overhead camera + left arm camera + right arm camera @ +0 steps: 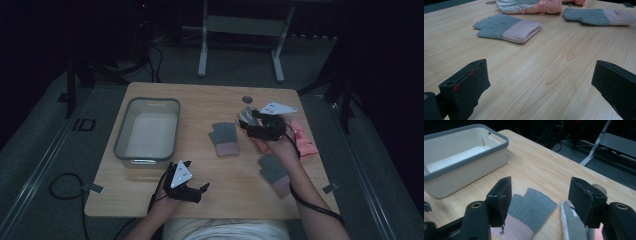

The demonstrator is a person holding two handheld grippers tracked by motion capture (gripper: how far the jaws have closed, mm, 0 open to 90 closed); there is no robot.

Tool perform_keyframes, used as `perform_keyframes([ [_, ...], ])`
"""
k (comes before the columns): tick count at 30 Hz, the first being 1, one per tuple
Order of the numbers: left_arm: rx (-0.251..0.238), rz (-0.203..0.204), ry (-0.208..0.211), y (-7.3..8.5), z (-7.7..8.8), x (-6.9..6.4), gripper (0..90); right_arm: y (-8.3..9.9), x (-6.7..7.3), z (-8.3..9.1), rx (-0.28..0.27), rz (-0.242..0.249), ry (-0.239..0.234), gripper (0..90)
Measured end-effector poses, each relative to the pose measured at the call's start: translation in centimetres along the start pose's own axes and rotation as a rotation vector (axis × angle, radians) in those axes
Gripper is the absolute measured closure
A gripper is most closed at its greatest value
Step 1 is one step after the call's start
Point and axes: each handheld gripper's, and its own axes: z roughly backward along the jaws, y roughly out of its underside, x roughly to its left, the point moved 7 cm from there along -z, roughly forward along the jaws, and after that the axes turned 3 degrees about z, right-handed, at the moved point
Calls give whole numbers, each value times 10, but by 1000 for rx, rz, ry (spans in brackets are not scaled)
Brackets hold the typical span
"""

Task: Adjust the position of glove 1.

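right gripper (540,200) jaws part-spread above grey knit glove (531,211), left gripper (541,87) spread wide, empty

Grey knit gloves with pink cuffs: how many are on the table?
2. One grey knit glove lies mid-table, left of the right gripper. The other grey knit glove lies nearer the person, partly under the right forearm. More could be hidden beneath the pink ski gloves.

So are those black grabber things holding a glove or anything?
No. The left gripper is open over bare table. The right gripper's jaws straddle a grey knit glove without pressing it.
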Motion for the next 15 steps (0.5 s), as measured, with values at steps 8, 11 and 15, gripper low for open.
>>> perform_keyframes([
  [8, 0, -1, 1, 0, 1, 0, 7, 8, 18, -42, 58, 35, -86, 423],
  [11, 1, -3, 1, 0, 1, 0, 7, 14, 23, -56, 91, 29, -111, 437],
  [15, -2, 2, -1, 0, 1, 0, 7, 20, 23, -71, 118, 25, -117, 466],
])
